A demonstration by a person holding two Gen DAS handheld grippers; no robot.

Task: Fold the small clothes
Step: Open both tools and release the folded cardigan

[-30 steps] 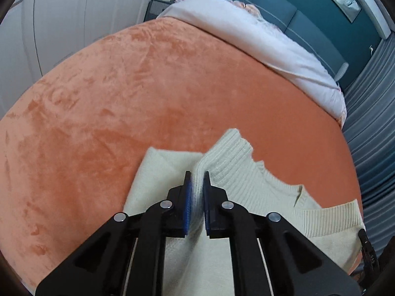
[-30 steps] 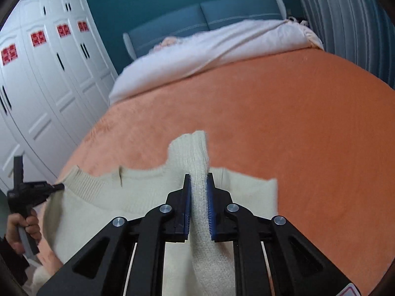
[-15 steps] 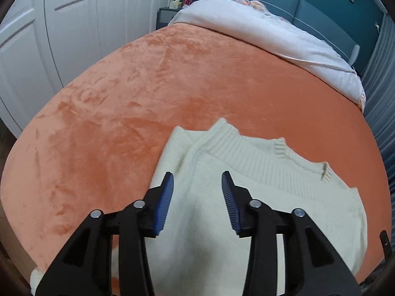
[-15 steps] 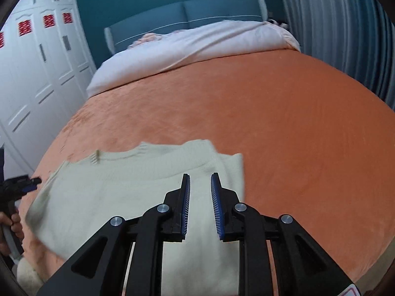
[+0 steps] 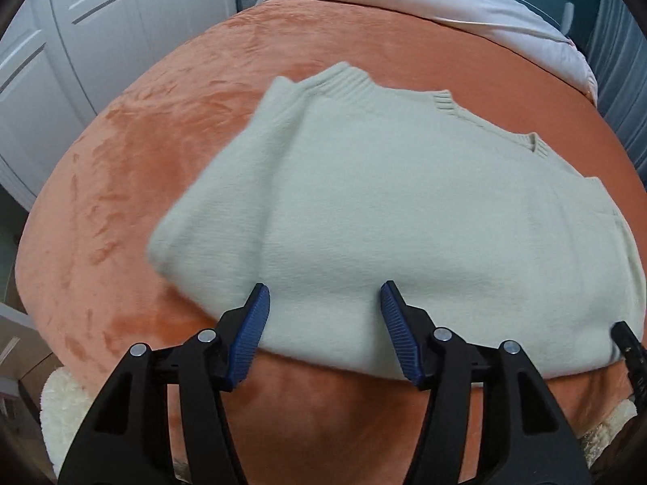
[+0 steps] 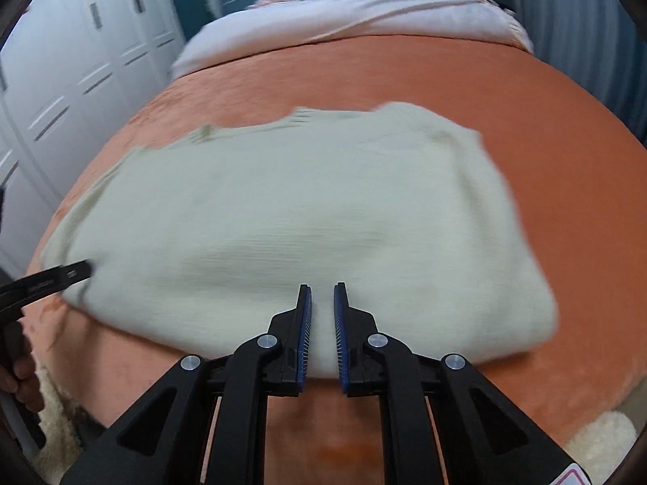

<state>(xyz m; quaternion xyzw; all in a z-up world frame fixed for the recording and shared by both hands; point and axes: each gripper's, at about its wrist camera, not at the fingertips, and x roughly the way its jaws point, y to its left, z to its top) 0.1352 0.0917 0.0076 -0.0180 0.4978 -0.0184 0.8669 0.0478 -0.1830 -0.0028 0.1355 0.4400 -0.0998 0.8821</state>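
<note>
A cream knitted sweater [image 5: 384,210] lies folded flat on the orange bedspread [image 5: 161,129]; it also shows in the right wrist view [image 6: 291,218], blurred by motion. My left gripper [image 5: 323,303] is wide open and empty, just over the sweater's near edge. My right gripper [image 6: 322,303] is open by a narrow gap and holds nothing, at the near edge of the sweater. The left gripper's tip shows at the left of the right wrist view [image 6: 72,275].
White bedding [image 6: 343,12] lies folded back at the far end of the bed. White wardrobe doors [image 5: 81,40] stand on the left. Grey curtains [image 6: 586,20] hang on the right. A fluffy cream rug [image 5: 60,404] lies below the bed's near edge.
Both grippers let go of the sweater's ribbed edge and drew back toward the near edge. The left jaws opened wide. The sweater now lies flat, folded over.
</note>
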